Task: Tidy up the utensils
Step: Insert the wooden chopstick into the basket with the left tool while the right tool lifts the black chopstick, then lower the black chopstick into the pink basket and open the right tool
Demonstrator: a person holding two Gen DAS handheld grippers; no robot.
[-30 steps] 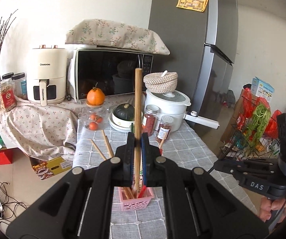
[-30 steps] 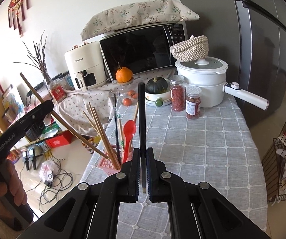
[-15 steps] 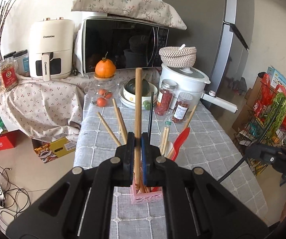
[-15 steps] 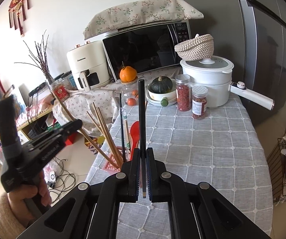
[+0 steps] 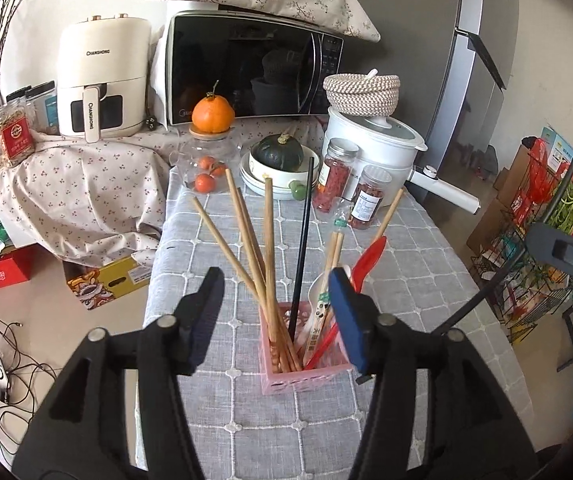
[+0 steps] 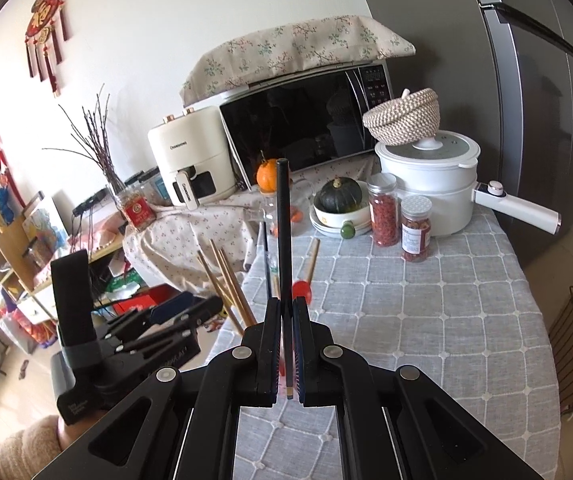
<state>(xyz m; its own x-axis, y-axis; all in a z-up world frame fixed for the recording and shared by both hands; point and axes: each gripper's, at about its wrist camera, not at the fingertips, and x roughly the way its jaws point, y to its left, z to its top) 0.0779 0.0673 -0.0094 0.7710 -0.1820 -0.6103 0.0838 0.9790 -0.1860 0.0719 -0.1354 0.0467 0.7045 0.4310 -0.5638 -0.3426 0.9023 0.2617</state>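
Observation:
In the left wrist view a pink basket [image 5: 306, 374] stands on the grey checked tablecloth. It holds several wooden chopsticks [image 5: 246, 236], a black chopstick [image 5: 301, 248], a red spoon [image 5: 368, 258] and wrapped chopsticks. My left gripper [image 5: 274, 292] hovers just over the basket with its jaws opening. A wooden chopstick [image 5: 269, 240] stands free between them, its lower end in the basket. In the right wrist view my right gripper [image 6: 286, 312] is shut on another black chopstick [image 6: 283, 232], held upright. The left gripper [image 6: 190, 312] sits to its left, held by a sleeved hand.
At the table's far end stand two spice jars [image 5: 332, 176], a bowl with a green squash [image 5: 280, 154], a white pot [image 5: 374, 140] with a long handle and a glass jar of small oranges [image 5: 206, 168]. Behind are a microwave [image 5: 254, 68] and an air fryer [image 5: 102, 76]. A wire rack [image 5: 546, 216] stands at the right.
The left gripper sank toward the pink basket and its jaws parted, letting go of the wooden chopstick, which now stands in the basket. The right gripper still holds its black chopstick.

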